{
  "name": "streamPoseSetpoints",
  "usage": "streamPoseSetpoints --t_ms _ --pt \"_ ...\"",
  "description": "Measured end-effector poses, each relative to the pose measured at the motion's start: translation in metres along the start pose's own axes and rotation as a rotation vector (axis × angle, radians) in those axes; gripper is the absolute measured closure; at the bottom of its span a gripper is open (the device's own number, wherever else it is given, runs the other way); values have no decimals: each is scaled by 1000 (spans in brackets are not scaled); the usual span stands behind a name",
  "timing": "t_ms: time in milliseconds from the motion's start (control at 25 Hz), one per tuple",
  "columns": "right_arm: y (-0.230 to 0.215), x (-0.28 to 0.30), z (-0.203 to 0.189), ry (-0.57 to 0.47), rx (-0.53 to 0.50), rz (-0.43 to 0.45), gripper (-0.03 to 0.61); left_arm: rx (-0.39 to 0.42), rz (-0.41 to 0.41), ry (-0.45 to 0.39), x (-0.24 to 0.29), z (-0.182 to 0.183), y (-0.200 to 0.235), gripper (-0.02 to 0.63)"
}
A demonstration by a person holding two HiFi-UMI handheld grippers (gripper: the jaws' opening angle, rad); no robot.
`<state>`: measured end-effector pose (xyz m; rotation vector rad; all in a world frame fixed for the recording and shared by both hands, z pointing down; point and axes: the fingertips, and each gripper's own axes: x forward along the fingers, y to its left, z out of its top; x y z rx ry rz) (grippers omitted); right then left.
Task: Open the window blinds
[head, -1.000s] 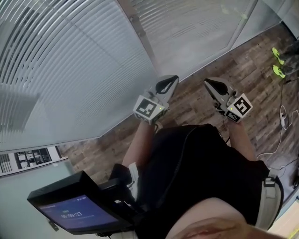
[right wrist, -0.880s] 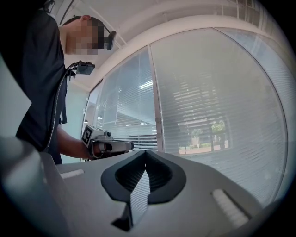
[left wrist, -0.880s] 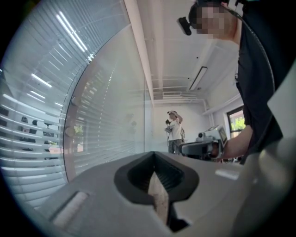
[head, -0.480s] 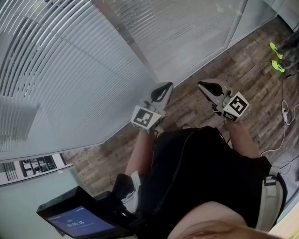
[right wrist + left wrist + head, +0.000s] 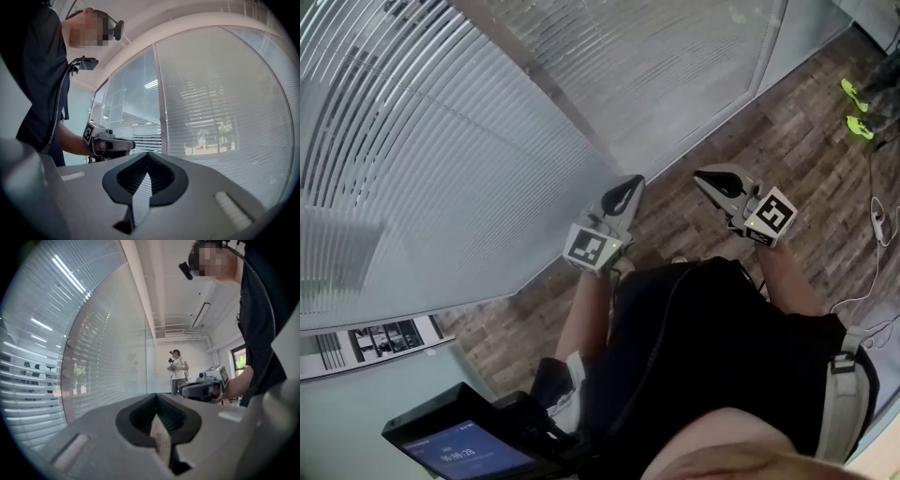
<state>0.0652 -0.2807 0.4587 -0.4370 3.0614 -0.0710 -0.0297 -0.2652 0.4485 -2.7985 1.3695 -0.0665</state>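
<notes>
On the dark blue screen (image 5: 464, 457) at the lower left of the head view, a row of white digits is shown, set out with colons like a clock reading. The digits are too small to be read with certainty, and a fainter line above them cannot be read. A black-and-white square marker (image 5: 587, 249) is borne on the cube of the left claw (image 5: 630, 184), and a like marker (image 5: 774, 215) on that of the right claw (image 5: 705, 178).
</notes>
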Motion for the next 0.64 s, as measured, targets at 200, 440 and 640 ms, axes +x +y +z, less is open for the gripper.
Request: streamPoseSetpoints --t_ms 200,440,640 --pt "4 1 3 0 9 7 572 -8 -12 11 2 4 -5 611" --pt "7 -4 -1 -3 20 1 572 -28 -21 30 3 7 -14 611" --pt "17 6 -2 -6 14 8 572 -31 -28 26 -6 6 -10 611"
